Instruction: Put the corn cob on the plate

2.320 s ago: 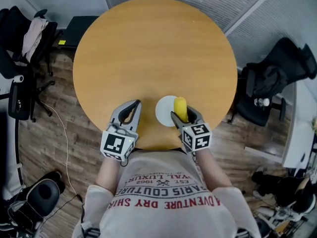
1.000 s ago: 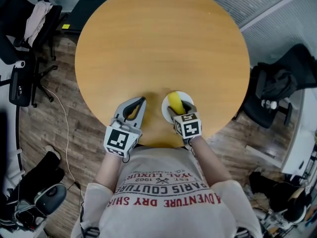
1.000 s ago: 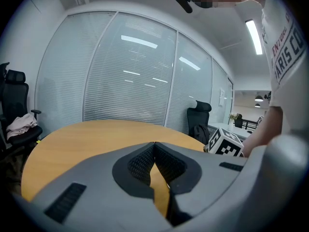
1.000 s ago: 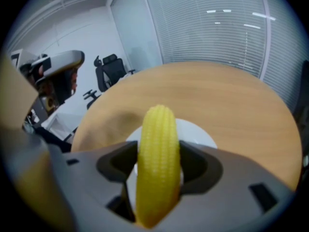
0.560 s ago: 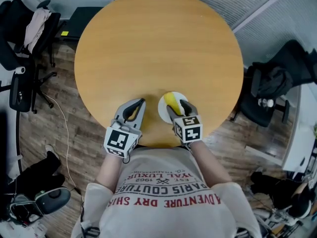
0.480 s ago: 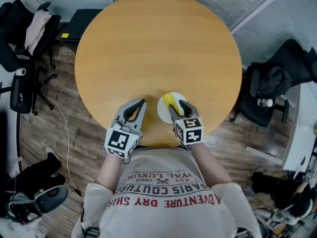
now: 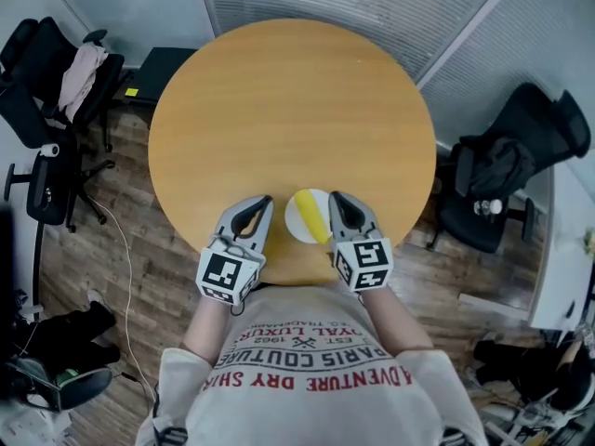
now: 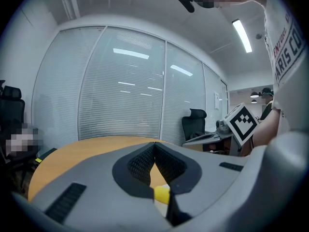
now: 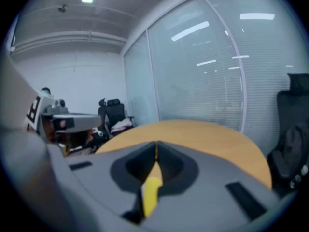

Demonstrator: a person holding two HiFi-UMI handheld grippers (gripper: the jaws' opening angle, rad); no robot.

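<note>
The yellow corn cob (image 7: pixel 313 219) lies on a small white plate (image 7: pixel 296 214) near the front edge of the round wooden table (image 7: pixel 288 110). My right gripper (image 7: pixel 337 199) hovers just right of the plate, shut with nothing in it. In the right gripper view its jaws (image 9: pixel 156 146) meet at the tip, and the corn cob (image 9: pixel 150 195) shows below through the gap behind them. My left gripper (image 7: pixel 264 203) hangs just left of the plate, also shut and empty. In the left gripper view (image 8: pixel 154 144) the end of the corn cob (image 8: pixel 161 195) peeks out under the jaws.
Black office chairs stand on the wooden floor at the left (image 7: pixel 46 82) and right (image 7: pixel 502 175) of the table. A dark flat case (image 7: pixel 158 68) lies behind the table's left edge. Glass walls with blinds (image 7: pixel 372 7) close off the far side.
The right gripper, which stood open around the corn cob on the plate, has lifted away and shut empty. The left gripper has risen slightly. The corn cob stays on the plate.
</note>
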